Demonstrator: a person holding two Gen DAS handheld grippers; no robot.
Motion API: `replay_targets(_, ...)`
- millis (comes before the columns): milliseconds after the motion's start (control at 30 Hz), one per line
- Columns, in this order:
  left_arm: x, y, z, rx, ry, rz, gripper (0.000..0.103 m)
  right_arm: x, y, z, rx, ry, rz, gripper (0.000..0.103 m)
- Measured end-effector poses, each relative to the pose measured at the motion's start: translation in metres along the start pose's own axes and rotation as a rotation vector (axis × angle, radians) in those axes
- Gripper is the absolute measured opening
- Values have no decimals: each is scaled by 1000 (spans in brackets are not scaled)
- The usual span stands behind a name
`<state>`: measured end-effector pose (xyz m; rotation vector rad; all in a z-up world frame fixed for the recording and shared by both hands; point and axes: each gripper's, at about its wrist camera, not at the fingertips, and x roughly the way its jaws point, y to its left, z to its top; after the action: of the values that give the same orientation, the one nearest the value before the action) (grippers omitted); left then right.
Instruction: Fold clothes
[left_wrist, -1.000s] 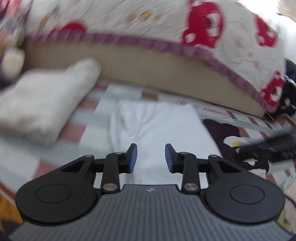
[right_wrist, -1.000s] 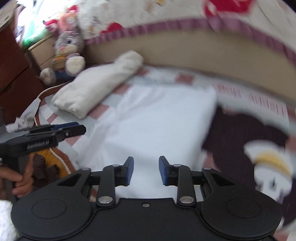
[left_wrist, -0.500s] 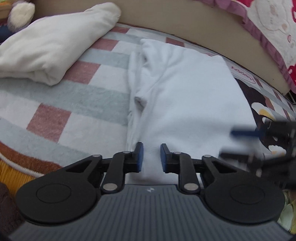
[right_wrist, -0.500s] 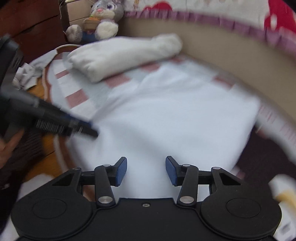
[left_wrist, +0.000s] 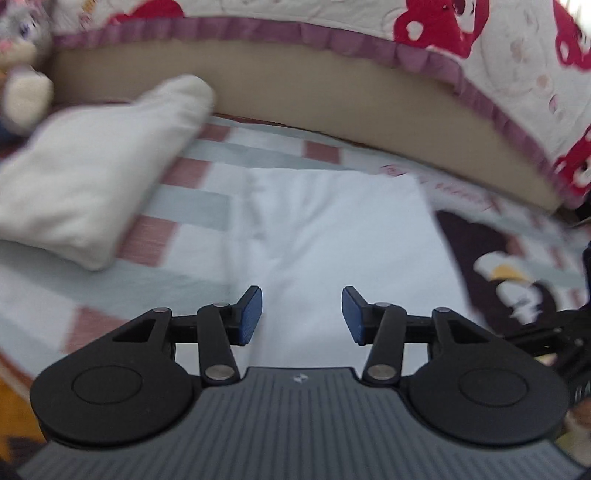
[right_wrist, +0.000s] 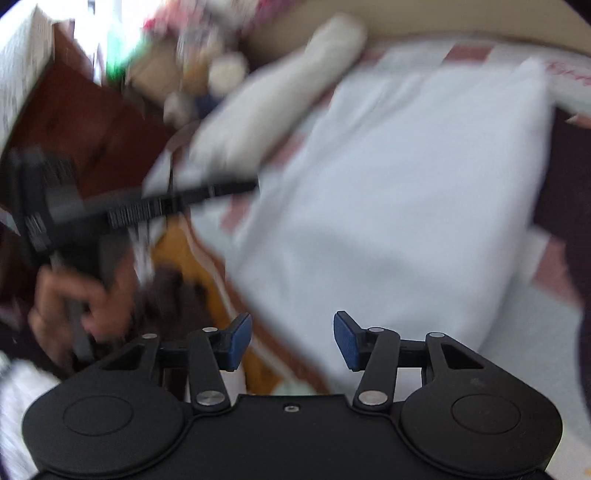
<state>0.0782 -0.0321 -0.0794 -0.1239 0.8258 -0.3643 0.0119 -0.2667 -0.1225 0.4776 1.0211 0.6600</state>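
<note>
A folded white garment (left_wrist: 343, 251) lies flat on the checked blanket (left_wrist: 192, 199); it also shows in the right wrist view (right_wrist: 406, 206). My left gripper (left_wrist: 302, 314) is open and empty, hovering above the garment's near edge. My right gripper (right_wrist: 292, 341) is open and empty, above the garment's near left edge. The left gripper's body (right_wrist: 122, 210) and the hand holding it show at the left of the right wrist view, blurred. Part of the right gripper (left_wrist: 546, 332) shows at the right of the left wrist view.
A folded cream garment (left_wrist: 92, 177) lies to the left of the white one. A bed side with a purple-frilled red and white cover (left_wrist: 369, 48) runs behind. A plush rabbit (left_wrist: 22, 66) sits far left. A dark cartoon print (left_wrist: 517, 280) marks the blanket to the right.
Both grippers have opened wider and pulled back up from the white garment. The left camera has tilted up toward the bed; the right one has swung left, blurring the view.
</note>
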Motion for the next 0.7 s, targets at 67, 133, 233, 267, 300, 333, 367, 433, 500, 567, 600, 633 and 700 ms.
replay_targets(67,22,9,3,-44,39,30,47,-13,-12,1,52,-79,-33,55)
replay_targets(133,38,22,1,-75,80,113,46,-25,-25,3,103,-156,-68,56)
replay_targets(233,48,49,-10,-194,91,161,53,-32,-40,-2,159,-204,-172,56)
replay_targets(267,46,61,-16,-281,74,117,53,-34,-44,-4,177,-216,-200,56)
replay_targets(300,45,71,-22,-362,76,87,53,-35,-48,-5,200,-226,-216,56)
replay_targets(333,42,77,-26,-415,64,59,53,-35,-54,-3,217,-234,-225,56)
replay_targets(367,37,78,-29,-431,42,50,53,-36,-60,-1,233,-242,-235,56)
replay_targets(433,27,73,-28,-390,4,53,52,-37,-71,2,266,-259,-254,57)
replay_targets(500,19,70,-27,-363,-16,3,52,-40,-85,4,298,-273,-263,60)
replay_targets(567,19,72,-25,-388,0,-71,54,-36,-98,6,338,-286,-241,61)
replay_targets(600,22,74,-24,-406,12,-103,56,-35,-105,7,360,-295,-224,62)
replay_targets(633,24,76,-23,-423,24,-133,57,-32,-108,8,375,-303,-203,62)
replay_targets(700,33,77,-24,-436,47,-142,58,-26,-115,9,389,-315,-164,64)
